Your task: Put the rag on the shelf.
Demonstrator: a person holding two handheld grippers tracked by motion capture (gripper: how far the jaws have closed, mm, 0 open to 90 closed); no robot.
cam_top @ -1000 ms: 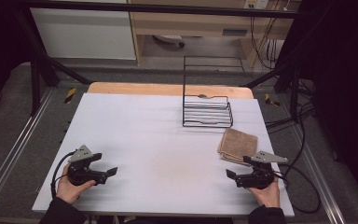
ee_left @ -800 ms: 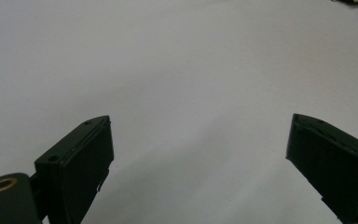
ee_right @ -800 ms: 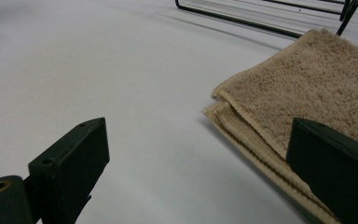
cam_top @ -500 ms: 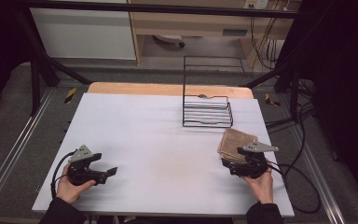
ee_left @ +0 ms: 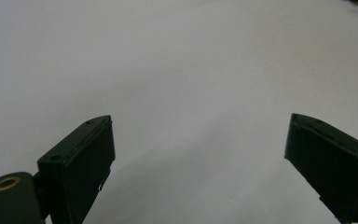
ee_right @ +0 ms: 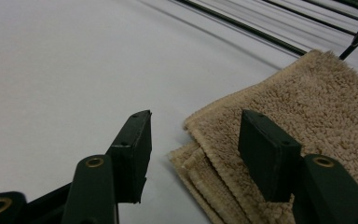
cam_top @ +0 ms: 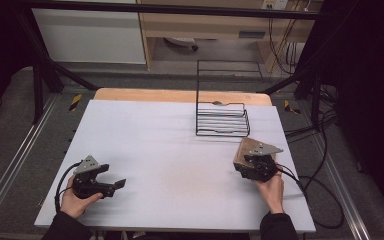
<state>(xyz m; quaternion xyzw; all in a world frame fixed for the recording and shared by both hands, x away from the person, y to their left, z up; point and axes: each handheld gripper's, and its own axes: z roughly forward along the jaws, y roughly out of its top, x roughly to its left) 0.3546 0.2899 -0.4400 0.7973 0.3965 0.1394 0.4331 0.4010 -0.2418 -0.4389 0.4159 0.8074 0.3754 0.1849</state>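
Right gripper (cam_top: 244,161) is held at the near right of the table (cam_top: 170,150), its body over the near part of the towel (cam_top: 246,148). In the right gripper view its fingers (ee_right: 135,144) are seen part open, the gap moderate; nothing is gripped. The folded corner of the towel (ee_right: 307,126) lies between and just ahead of the fingers: one finger is over bare table just beside the towel's edge, the other (ee_right: 268,154) over the pile itself. Whether the fingers touch the cloth cannot be told. The towel is tan, looped, folded in layers whose edges are stacked at the corner nearest the fingers.

Beyond the fingers, past the towel's far edge, the rack (ee_right: 279,37) of black wire is seen lying on the table; in the high view the rack (cam_top: 222,120) has an upright back frame and a low barred tray. Rack and towel are close, contact not resolved.

Left gripper (cam_top: 114,185) is held at the near left of the table, well apart from towel and rack. Its fingers (ee_left: 81,163) are spread wide, with bare white table (ee_left: 182,84) between and ahead of them. Nothing is held.

A hand (cam_top: 272,190) is seen behind the right gripper, another (cam_top: 72,202) under the left.
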